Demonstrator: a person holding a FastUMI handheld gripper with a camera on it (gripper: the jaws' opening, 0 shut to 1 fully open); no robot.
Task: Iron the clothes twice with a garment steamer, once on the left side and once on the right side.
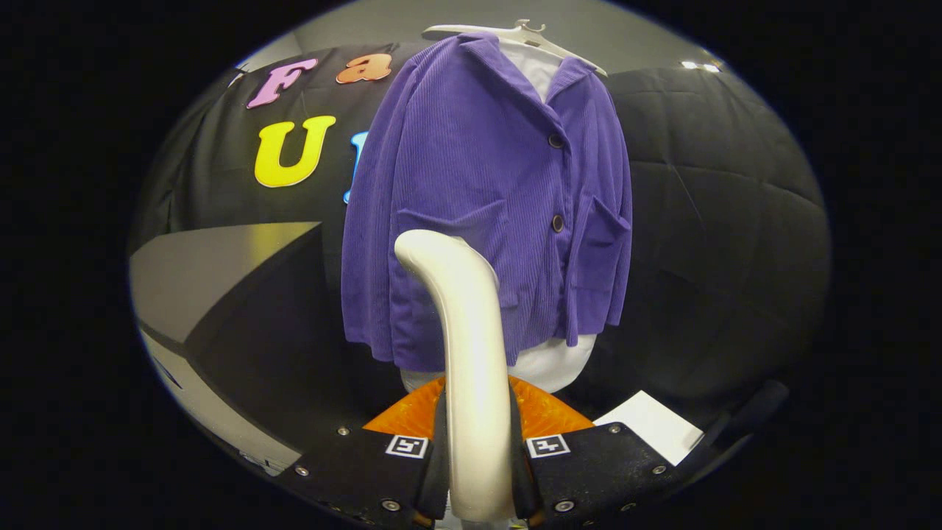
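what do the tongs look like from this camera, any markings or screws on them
The tongs have two flat, dark, matte body plates with a speckled finish. Each plate carries a small square black-and-white tag near its inner edge and several round silver screws. No cables or sleeve are visible.

Dim booth, overhead light, glare on steamer handle (475, 368), fisheye warp at edges.

One purple jacket (489, 199), one white hanger (515, 33), one steamer (471, 368), two jacket buttons (557, 222), one white sheet (651, 427)
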